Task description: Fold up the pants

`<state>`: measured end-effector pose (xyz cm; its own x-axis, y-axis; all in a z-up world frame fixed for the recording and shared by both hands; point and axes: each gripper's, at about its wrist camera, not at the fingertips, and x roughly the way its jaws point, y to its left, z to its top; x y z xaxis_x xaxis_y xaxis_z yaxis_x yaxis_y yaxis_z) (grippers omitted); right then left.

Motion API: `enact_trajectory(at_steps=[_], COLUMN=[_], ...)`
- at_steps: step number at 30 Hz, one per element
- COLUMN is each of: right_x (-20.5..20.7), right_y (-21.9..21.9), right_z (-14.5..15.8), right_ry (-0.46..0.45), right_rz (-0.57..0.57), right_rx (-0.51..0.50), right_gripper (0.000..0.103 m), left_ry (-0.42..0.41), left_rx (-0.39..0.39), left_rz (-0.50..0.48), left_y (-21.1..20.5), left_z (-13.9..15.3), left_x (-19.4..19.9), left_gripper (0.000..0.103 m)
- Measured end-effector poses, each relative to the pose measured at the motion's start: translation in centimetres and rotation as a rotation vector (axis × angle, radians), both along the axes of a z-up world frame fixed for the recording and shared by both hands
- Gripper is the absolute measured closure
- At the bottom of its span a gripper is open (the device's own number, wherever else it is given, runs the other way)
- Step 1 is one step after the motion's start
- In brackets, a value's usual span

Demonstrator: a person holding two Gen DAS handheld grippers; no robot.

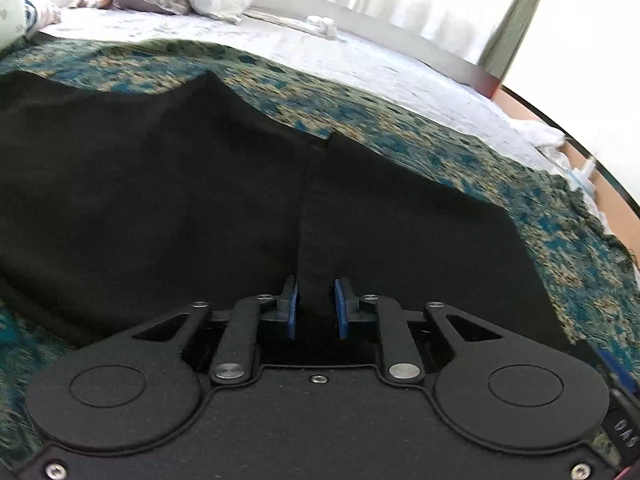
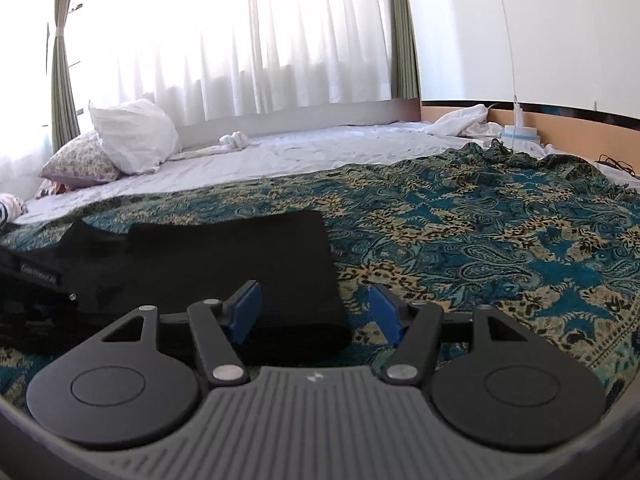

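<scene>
Your left gripper (image 1: 316, 308) has its fingers pinched on a ridge of the limp black pants (image 1: 160, 184); your right gripper (image 2: 316, 312) gapes over their folded corner, a firmer hold

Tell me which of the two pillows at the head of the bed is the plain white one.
The upper pillow, propped toward the curtain, is plain white. The pillow beneath it carries a small floral print.

Your daylight comes through the white curtains (image 2: 224, 40), blown out to pure glare in both views. The black pants (image 1: 160, 184) read as a detailless dark mass. Your left wrist view is motion-blurred, and fisheye distortion bends the bed (image 2: 320, 152) at every edge.
</scene>
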<state>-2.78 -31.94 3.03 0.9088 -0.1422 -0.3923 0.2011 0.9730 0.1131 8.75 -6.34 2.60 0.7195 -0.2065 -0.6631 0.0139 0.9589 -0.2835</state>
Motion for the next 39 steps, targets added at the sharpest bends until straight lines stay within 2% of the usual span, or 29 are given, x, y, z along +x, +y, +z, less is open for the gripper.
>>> enact_trajectory(at_steps=[4, 5, 7, 10, 12, 13, 14, 17, 21, 26, 30, 31, 33, 39], right_x=[-0.1, 0.0, 0.2, 0.5, 0.6, 0.6, 0.7, 0.8, 1.1, 0.9, 1.4, 1.7, 2.2, 3.6], right_y=[-0.4, -0.4, -0.4, -0.1, 0.2, 0.3, 0.4, 0.7, 1.1, 3.4, 6.1, 7.1, 9.2, 15.1], right_z=[0.2, 0.2, 0.1, -0.2, -0.4, -0.5, -0.6, -0.8, -1.0, -0.3, 0.5, 0.6, 0.5, -0.3], right_ry=[-0.012, -0.010, -0.002, 0.014, 0.026, 0.032, 0.038, 0.058, 0.078, 0.047, 0.033, 0.035, 0.040, 0.079], right_rz=[-0.013, -0.011, -0.007, 0.000, 0.000, 0.001, 0.004, 0.013, 0.013, 0.063, 0.195, 0.232, 0.304, 0.488], right_rx=[-0.002, -0.003, -0.009, -0.025, -0.041, -0.048, -0.055, -0.087, -0.123, -0.239, -0.231, -0.223, -0.235, -0.240], right_gripper=[0.028, 0.029, 0.028, 0.028, 0.028, 0.028, 0.028, 0.028, 0.028, 0.028, 0.027, 0.027, 0.027, 0.027], left_ry=[-0.068, -0.068, -0.039, 0.001, -0.007, -0.004, -0.005, -0.008, 0.028, 0.029, 0.075, 0.101, 0.140, 0.150], left_rx=[0.134, 0.145, 0.118, 0.023, -0.005, -0.030, -0.054, -0.131, -0.203, -0.175, -0.158, -0.168, -0.174, -0.183], left_rz=[0.070, 0.071, 0.060, -0.024, -0.077, -0.107, -0.120, -0.114, -0.059, -0.056, -0.084, -0.098, -0.099, -0.094], left_y=[0.8, 1.1, 1.7, 2.1, 2.1, 2.1, 2.2, 3.0, 4.6, 5.4, 4.7, 4.6, 4.3, 3.9], left_z=[0.8, 0.9, 0.6, 0.1, 0.3, 0.5, 0.6, 1.0, 0.8, 1.3, 1.5, 1.3, 0.7, 0.4], left_x=[-0.4, -0.4, -0.2, -0.5, -0.9, -0.9, -0.9, -0.4, 1.3, 4.3, 7.5, 8.8, 10.7, 13.8], left_gripper=[0.086, 0.086, 0.086, 0.078, 0.066, 0.050, 0.039, 0.026, 0.026, 0.026, 0.023, 0.018, 0.016, 0.015])
